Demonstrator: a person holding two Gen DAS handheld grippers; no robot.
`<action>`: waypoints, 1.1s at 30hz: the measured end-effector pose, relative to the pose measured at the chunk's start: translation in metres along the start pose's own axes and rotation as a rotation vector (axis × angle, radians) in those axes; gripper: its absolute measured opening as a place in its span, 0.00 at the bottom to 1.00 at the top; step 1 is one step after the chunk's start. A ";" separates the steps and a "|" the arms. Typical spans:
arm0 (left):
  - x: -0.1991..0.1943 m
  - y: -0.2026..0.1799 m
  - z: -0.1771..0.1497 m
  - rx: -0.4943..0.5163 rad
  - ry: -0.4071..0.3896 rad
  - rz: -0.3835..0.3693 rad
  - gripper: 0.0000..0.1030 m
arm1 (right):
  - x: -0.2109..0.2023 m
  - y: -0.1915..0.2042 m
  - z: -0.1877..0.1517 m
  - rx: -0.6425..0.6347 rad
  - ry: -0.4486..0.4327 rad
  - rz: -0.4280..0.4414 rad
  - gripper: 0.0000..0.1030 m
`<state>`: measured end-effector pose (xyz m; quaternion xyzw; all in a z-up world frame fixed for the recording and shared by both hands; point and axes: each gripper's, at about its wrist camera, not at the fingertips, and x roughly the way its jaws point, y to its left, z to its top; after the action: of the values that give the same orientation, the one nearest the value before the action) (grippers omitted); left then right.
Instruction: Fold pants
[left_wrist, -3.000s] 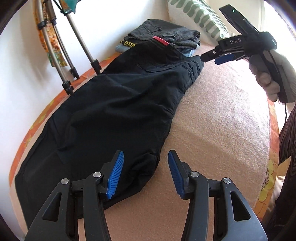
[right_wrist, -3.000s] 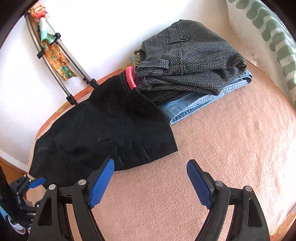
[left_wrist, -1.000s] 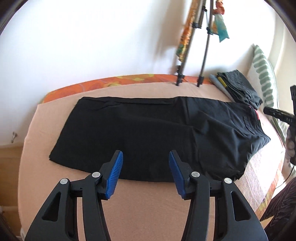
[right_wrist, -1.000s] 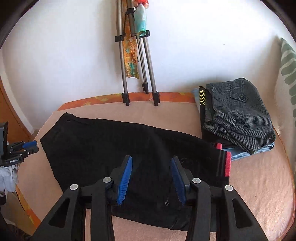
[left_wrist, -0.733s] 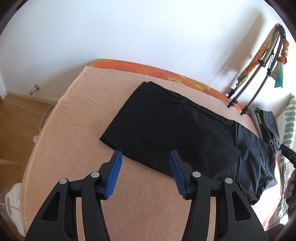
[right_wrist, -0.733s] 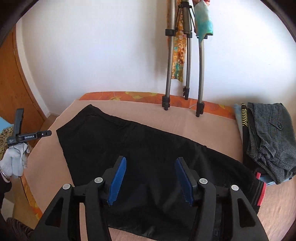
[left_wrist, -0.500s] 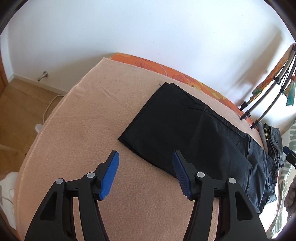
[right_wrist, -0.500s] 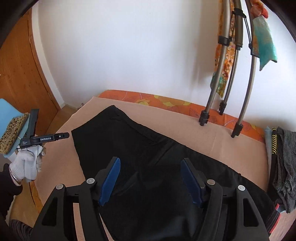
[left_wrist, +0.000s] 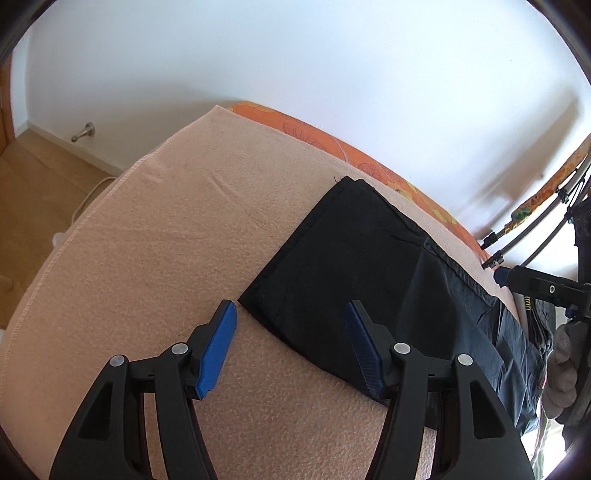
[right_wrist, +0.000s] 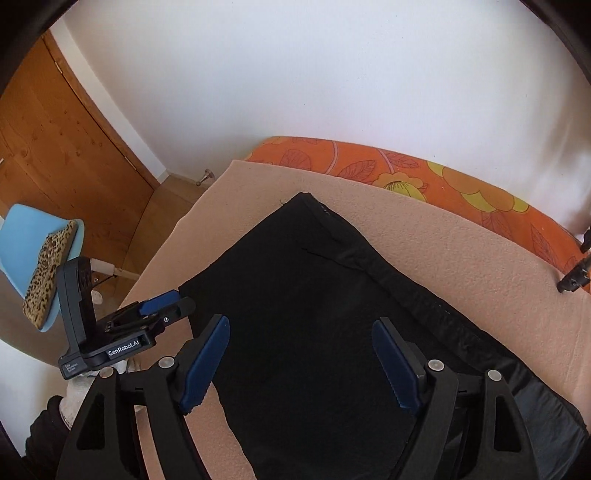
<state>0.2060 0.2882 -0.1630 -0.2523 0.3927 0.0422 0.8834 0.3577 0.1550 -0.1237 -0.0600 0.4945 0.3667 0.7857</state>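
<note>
In your left wrist view, the left hand-held gripper (left_wrist: 290, 341) stands open and empty, its jaws having just widened, right at the near hem corner of the one pair of black pants (left_wrist: 369, 273), which lies flat on the bed (left_wrist: 147, 240). The pants' long axis runs from that hem away to the right, toward your right hand-held gripper (left_wrist: 498, 275) near the frame edge. In your right wrist view, the right hand-held gripper (right_wrist: 301, 360) hovers over the leg of the pants (right_wrist: 303, 295), jaws just spread wide with nothing clamped; the hem lies ahead of it. Your left gripper (right_wrist: 177, 301) sits at the hem corner, so it looks nearer for the pick-up. Count: one pair of pants, two grippers.
</note>
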 end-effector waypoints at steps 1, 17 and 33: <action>0.001 0.000 0.000 0.002 -0.009 0.003 0.56 | 0.010 0.005 0.008 0.004 0.011 0.009 0.79; -0.007 -0.022 -0.005 0.130 -0.096 -0.076 0.08 | 0.131 0.062 0.074 0.042 0.192 0.008 0.79; -0.013 -0.045 -0.013 0.234 -0.100 0.033 0.54 | 0.141 0.053 0.073 0.080 0.205 -0.070 0.07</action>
<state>0.2005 0.2440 -0.1423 -0.1384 0.3547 0.0230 0.9244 0.4117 0.2992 -0.1889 -0.0830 0.5843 0.3109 0.7450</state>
